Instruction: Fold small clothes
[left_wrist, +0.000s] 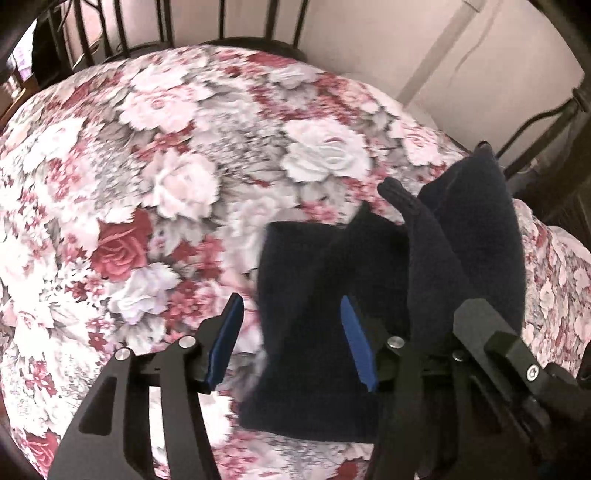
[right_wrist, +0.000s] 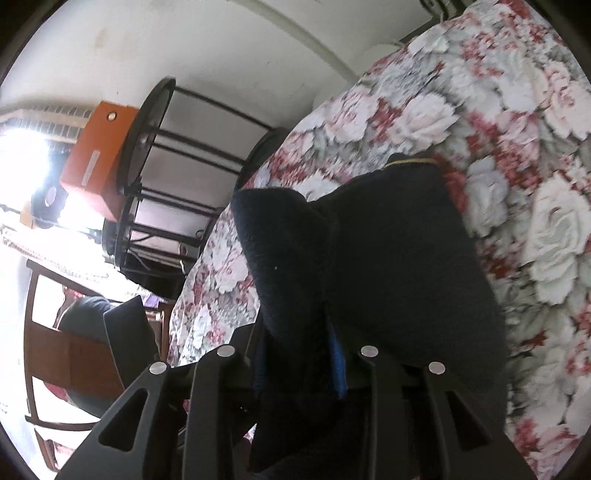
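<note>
Floral bedspread (left_wrist: 147, 155) covers the whole work surface, with black metal bed rails (left_wrist: 221, 22) and a plain wall behind it. On it sits the dark navy garment (left_wrist: 317, 295), looks like a knit or fleece thing, partly lifted off the spread.

Left gripper (left_wrist: 291, 339) hangs over the near edge of the cloth with its blue pads standing about half open. Cloth is between them, but the pads don't press on it, so it isn't gripping anything.

Right gripper (right_wrist: 301, 363) has its jaws fairly narrow and a thick bunch of the garment (right_wrist: 369, 258) runs right between them and drapes up and over. I think it's pinched there, though the pads are mostly buried in dark fabric so it's hard to be sure.

Handling-wise I'd say this is light, soft and floppy, no stiffness at all, so it sags wherever it isn't held. Fuzzy surface should grip fine, not slippery, nothing to break. Best bet is grabbing at a hem or corner, single layer, and keeping both holds apart so it hangs flat.
</note>
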